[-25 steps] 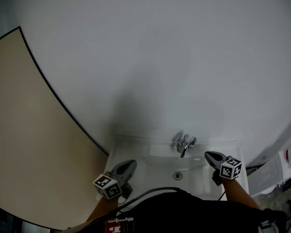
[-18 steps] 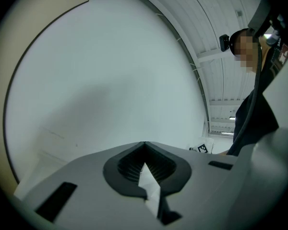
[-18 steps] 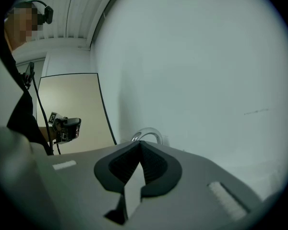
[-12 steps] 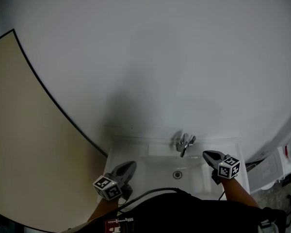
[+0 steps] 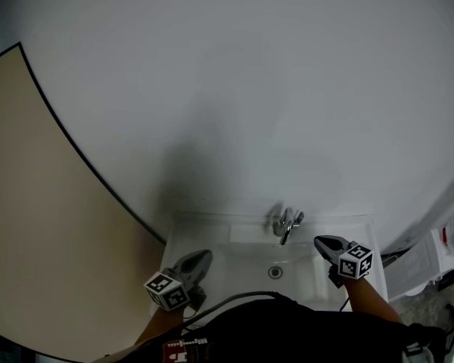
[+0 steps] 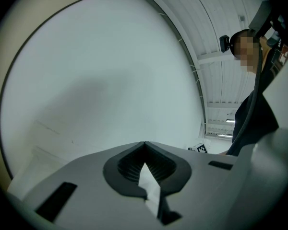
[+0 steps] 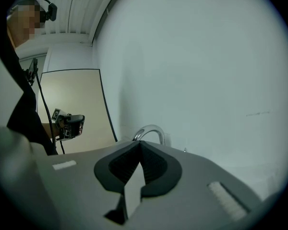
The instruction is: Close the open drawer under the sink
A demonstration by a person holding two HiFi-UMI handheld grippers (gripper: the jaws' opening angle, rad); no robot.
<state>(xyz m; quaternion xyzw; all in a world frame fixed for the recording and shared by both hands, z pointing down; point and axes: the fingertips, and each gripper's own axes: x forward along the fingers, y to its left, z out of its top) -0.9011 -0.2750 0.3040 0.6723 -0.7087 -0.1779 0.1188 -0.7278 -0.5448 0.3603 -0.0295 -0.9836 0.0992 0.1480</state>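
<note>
**Spotter:** Where's the drawer?

**Me:** Under the sink (image 5: 212, 222), out of sight in every view; my torso (image 5: 280, 330) hides it. My left tongs (image 5: 203, 255) hover at the sink's front-left corner and my right tongs (image 5: 319, 242) at its front-right. Both are pressed together and empty.

**Spotter:** Handling?

**Me:** I expect a stiff, light front on runners, so I'd push flat at its middle. Presumably it runs long along the sink's front edge, facing me.

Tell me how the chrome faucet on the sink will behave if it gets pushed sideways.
The faucet looks like rigid polished metal fixed to the sink, so it probably won't bend or tip. Its curved spout may swivel, though that can't be confirmed. The shiny finish would likely be slippery to grip.
</note>
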